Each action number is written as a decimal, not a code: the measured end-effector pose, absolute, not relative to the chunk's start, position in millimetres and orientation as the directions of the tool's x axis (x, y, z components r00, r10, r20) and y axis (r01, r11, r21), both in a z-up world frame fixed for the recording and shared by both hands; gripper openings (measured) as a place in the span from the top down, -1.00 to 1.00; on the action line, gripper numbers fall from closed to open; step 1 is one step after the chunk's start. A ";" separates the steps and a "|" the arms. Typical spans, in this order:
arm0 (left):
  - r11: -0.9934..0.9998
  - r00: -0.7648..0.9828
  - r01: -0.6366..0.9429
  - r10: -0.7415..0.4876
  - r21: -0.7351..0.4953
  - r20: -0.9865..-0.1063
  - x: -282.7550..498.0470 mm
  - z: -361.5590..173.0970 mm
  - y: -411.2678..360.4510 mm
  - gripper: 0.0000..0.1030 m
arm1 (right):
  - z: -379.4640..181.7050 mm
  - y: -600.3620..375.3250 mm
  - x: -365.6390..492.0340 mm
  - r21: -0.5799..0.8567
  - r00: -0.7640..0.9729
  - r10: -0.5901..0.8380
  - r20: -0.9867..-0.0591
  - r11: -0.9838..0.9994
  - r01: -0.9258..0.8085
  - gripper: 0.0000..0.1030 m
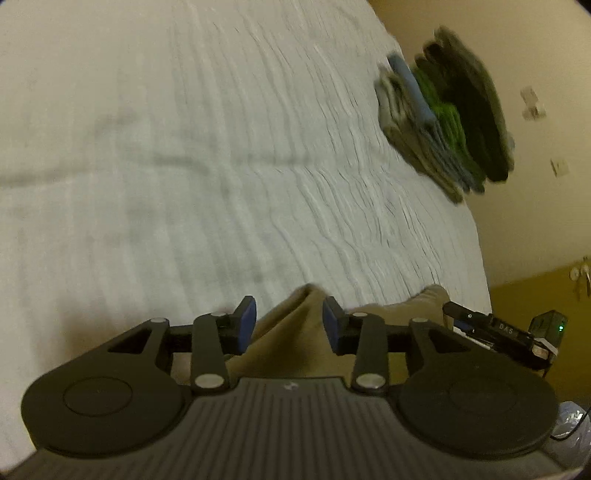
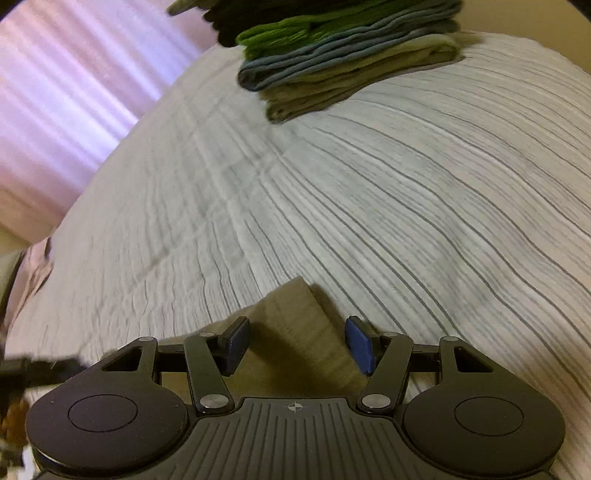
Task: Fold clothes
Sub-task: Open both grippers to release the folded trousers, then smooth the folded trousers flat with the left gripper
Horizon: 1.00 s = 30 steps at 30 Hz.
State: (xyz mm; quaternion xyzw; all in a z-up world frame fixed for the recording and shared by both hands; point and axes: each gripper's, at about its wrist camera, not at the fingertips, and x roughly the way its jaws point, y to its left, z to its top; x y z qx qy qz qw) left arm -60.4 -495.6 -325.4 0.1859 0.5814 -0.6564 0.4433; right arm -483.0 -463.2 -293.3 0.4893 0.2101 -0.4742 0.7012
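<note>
at lower centre, a tan cloth (image 2: 295, 332) corner lies between the spread right gripper (image 2: 297, 343), pads apart from it. left gripper (image 1: 289, 325) spread around a raised tan fold. wide bare bedspread (image 2: 406, 221) reaches the folded stack (image 2: 343, 55) at top.

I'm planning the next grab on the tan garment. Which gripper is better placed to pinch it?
Left, probably. A raised fold of the tan garment stands right between the left gripper's open pads. The right gripper, also open, only hovers over a flat corner lying on the bedspread.

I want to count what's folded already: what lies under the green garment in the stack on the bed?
Under the green garment lie blue-grey folded pieces, then tan ones, resting on the striped bedspread. Only their folded edges show; how many garments they make up cannot be told.
</note>
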 end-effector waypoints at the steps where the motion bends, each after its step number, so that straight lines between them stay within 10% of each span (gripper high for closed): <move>1: 0.065 -0.552 0.793 -0.345 -0.606 -0.759 -64.5 -331.4 -502.7 0.34 | -295.5 -463.4 -486.0 0.495 0.474 -0.454 -0.754 0.081 0.865 -0.17; 6: 0.052 -0.615 0.758 -0.275 -0.650 -0.739 -75.6 -348.9 -522.7 0.71 | -303.7 -467.1 -493.3 0.536 0.540 -0.427 -0.725 0.141 0.832 -0.14; 8: 0.038 -0.636 0.742 -0.276 -0.669 -0.721 -75.2 -346.8 -521.6 1.00 | -305.8 -470.0 -494.4 0.540 0.555 -0.417 -0.719 0.168 0.825 0.65; 15: 0.019 -0.526 0.795 -0.475 -0.606 -0.705 -74.6 -335.5 -497.6 1.00 | -303.0 -456.2 -506.4 0.503 0.522 -0.457 -0.720 0.175 0.846 0.83; 19: 0.025 -0.421 0.862 -0.523 -0.507 -0.741 -92.1 -345.4 -493.3 1.00 | -308.9 -458.8 -494.2 0.426 0.446 -0.477 -0.757 0.156 0.891 0.79; 22: 0.060 -0.314 0.905 -0.572 -0.420 -0.758 -97.6 -341.1 -497.4 1.00 | -300.0 -461.7 -488.1 0.315 0.333 -0.524 -0.784 0.127 0.941 -0.38; 23: 0.090 -0.277 0.910 -0.597 -0.405 -0.753 -94.8 -337.4 -497.8 1.00 | -293.3 -460.9 -488.8 0.268 0.275 -0.563 -0.779 0.097 0.959 -0.46; 30: 0.159 -0.174 0.919 -0.660 -0.362 -0.731 -74.5 -295.5 -462.5 1.00 | -248.4 -425.0 -504.6 0.290 0.277 -0.617 -0.736 0.081 0.954 -0.16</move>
